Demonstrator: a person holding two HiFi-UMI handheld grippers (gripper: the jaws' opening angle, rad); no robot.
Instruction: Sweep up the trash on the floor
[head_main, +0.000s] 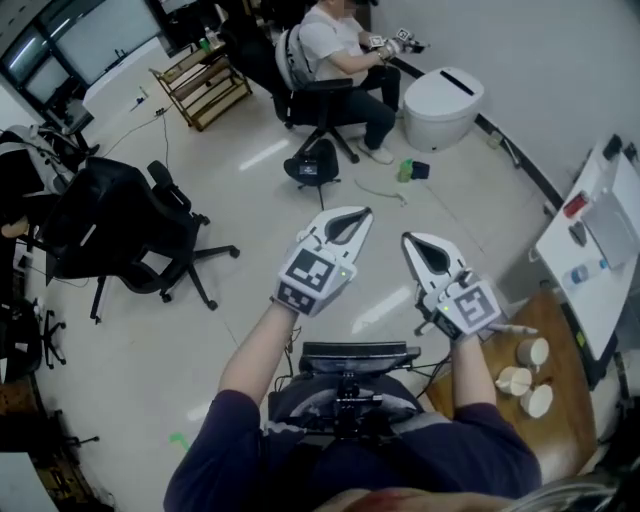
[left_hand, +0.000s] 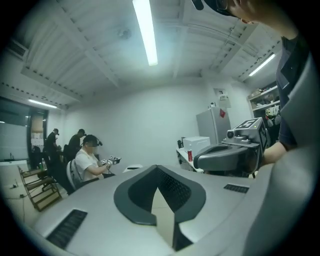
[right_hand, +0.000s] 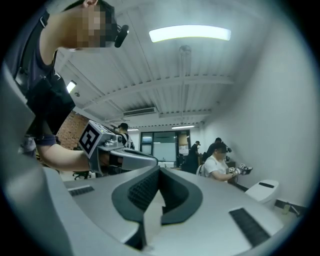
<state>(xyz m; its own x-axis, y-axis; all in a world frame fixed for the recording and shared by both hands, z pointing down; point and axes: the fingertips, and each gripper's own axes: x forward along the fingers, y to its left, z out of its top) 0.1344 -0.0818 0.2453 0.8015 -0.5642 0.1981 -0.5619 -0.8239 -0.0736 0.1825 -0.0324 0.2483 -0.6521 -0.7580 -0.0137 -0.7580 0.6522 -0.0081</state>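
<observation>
Glossy floor (head_main: 250, 300) under left gripper (head_main: 361, 215), right gripper (head_main: 409, 240); ribbed dark pads (right_hand: 142, 192) seemingly meet.

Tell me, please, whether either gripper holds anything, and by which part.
Nothing is held: the left gripper and right gripper are both shut and empty.

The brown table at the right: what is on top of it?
Three pale cups are on the brown table. The person's right arm covers its left part, so anything there cannot be seen.
</observation>
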